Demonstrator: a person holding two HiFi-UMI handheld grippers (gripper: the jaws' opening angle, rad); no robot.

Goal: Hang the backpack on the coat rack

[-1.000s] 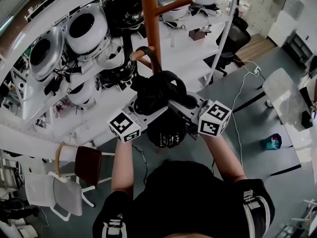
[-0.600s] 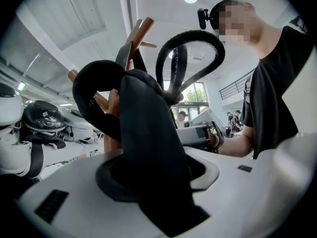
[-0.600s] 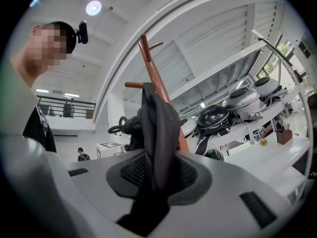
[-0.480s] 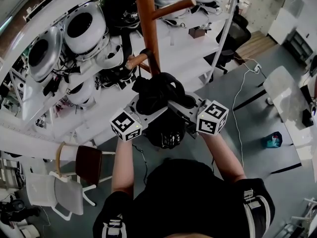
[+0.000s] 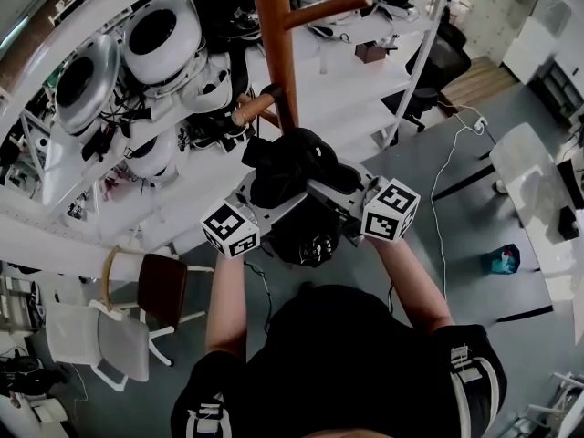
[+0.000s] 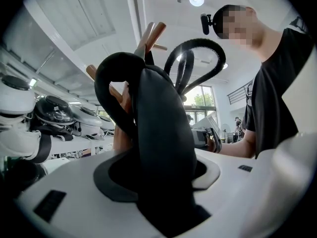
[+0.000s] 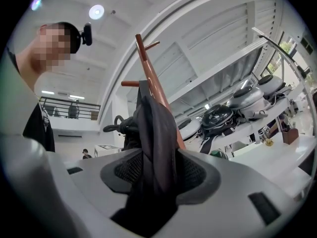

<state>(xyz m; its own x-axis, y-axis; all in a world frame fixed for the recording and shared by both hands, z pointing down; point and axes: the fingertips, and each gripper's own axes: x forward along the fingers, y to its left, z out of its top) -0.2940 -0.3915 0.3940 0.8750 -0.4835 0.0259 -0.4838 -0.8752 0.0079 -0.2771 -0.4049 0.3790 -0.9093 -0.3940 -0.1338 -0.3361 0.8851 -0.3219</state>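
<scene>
The black backpack hangs bunched against the brown coat rack pole. Its top loop passes over a lower peg. My left gripper and right gripper reach in from either side just below the bag. In the left gripper view a wide black strap stands between the opening jaws of the left gripper, and pad shows beside it. In the right gripper view a thinner strap stands loose between the opening jaws of the right gripper.
White shelving with several white and black helmets stands right behind the rack. A brown-seated chair and a white chair are on the floor at lower left. A cable and a teal object lie at right.
Both grippers and the backpack have sunk a little. The bag's top loop now sits down over the peg.
</scene>
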